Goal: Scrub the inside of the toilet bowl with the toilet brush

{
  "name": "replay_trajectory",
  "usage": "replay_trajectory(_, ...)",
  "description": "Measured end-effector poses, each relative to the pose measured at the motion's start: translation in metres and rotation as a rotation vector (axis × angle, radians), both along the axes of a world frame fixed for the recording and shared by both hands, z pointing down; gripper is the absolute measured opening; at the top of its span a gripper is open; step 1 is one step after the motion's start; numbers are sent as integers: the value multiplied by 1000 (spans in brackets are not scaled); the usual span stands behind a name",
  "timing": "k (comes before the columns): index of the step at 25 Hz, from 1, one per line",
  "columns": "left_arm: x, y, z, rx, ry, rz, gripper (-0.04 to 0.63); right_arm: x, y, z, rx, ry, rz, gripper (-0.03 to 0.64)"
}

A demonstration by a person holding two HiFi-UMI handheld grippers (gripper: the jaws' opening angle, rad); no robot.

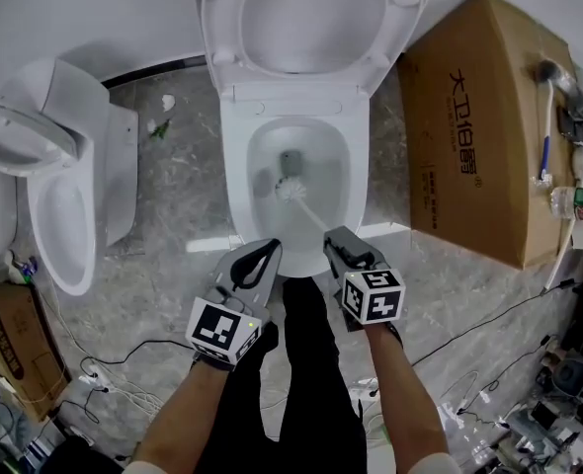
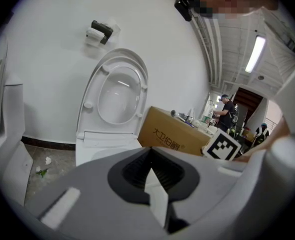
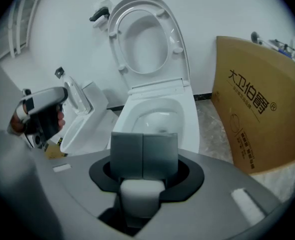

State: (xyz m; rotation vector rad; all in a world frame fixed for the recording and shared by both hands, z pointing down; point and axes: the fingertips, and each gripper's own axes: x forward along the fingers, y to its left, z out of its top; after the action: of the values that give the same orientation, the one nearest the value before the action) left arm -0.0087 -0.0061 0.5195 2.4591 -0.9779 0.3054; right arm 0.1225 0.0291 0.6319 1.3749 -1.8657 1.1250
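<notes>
Head view first: where is the toilet brush [image 1: 292,189]?

Its white bristle head sits low inside the toilet bowl [image 1: 261,162]. The thin handle slants back over the bowl's front rim into the right gripper [image 1: 333,239].

So that gripper has it?

Yes. The right gripper view shows the two pads [image 3: 126,156] pressed flat together. A pale rounded piece just below them looks to me like the handle's end. The bowl lies straight ahead, but the pads hide the brush head there.

And the left gripper [image 1: 269,249]?

It is just beside the right one, over the front rim, closed down with nothing in it. The left gripper view shows only a pale sliver at the seam.

How will the brush behave?

Light, I'd judge, with a stiff plastic handle and springy bristles. The handle is slim and smooth, so it may roll or slip between flat pads once the head drags on glazed porcelain. The hold is at the handle's far end, which gives reach but makes a long lever. It wants a firm squeeze and short strokes.

Anything to mind?

The raised lid [image 1: 306,18] is well clear. The cardboard box [image 1: 474,117] stands on the floor just beside the toilet on the right, so wide swings that way look risky.
</notes>
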Motion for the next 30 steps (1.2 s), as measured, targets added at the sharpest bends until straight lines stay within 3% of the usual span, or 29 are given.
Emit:
replay_trajectory(8,-2,7,38,-33,-11,2,5,-17,19,56,-19,129,-133,167)
replay_trajectory(16,-6,-6,63,-17,-17,-4,6,-39,-15,89,23,187,-242,167)
replay_trajectory(22,-13,-15,76,-16,-15,-29,6,-43,-34,110,57,195,-265,167)
replay_trajectory(30,-18,-25,83,-23,-19,-51,6,-39,-75,103,143,281,-379,167)
